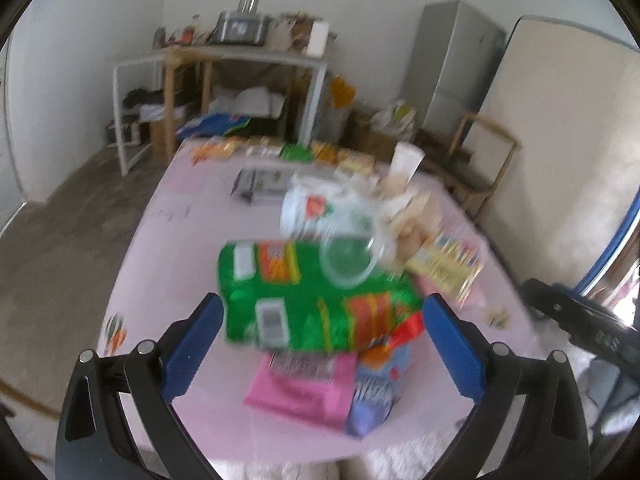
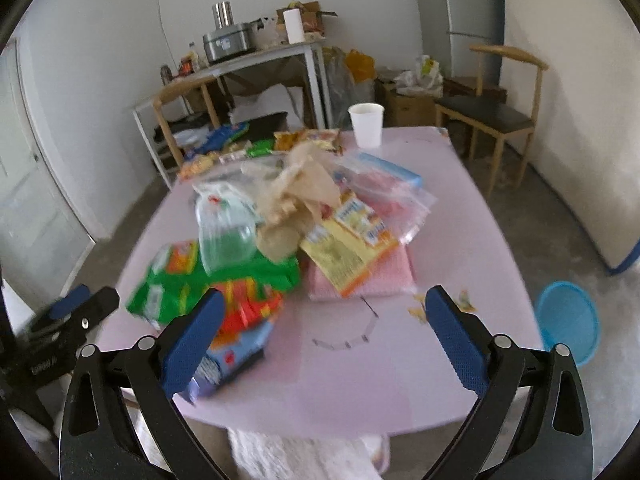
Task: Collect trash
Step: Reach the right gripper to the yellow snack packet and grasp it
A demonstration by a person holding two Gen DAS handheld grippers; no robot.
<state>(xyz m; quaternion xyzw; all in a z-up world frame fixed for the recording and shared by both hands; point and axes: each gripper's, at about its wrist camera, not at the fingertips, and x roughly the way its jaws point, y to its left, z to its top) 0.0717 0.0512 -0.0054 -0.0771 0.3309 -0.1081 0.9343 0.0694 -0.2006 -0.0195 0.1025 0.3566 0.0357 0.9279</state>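
print on the wrappers is too blurred to read. the trash pile (image 2: 280, 232), green bag (image 1: 312, 300) included, lies on the pink tabletop (image 2: 460, 240). left gripper (image 1: 322, 344) and right gripper (image 2: 324, 340) fingers spread, empty. blue bin (image 2: 568, 320) on grey floor.

Your left-wrist view is smeared by motion blur; the print on the green snack bag (image 1: 316, 300) cannot be read, nor the pink packet (image 1: 304, 388) half buried beneath it; the clear plastic cup (image 1: 348, 260) melts into the bags around it; the far row of packets (image 1: 280, 151) is too small to name. From your right wrist, the blue-and-purple wrapper (image 2: 228, 360) sits partly behind the left finger (image 2: 192, 344); the blue bin (image 2: 568, 320) is partly hidden by the surface (image 2: 360, 380) edge; the other gripper (image 2: 80, 312) is blurred and cut off at the frame's left edge.
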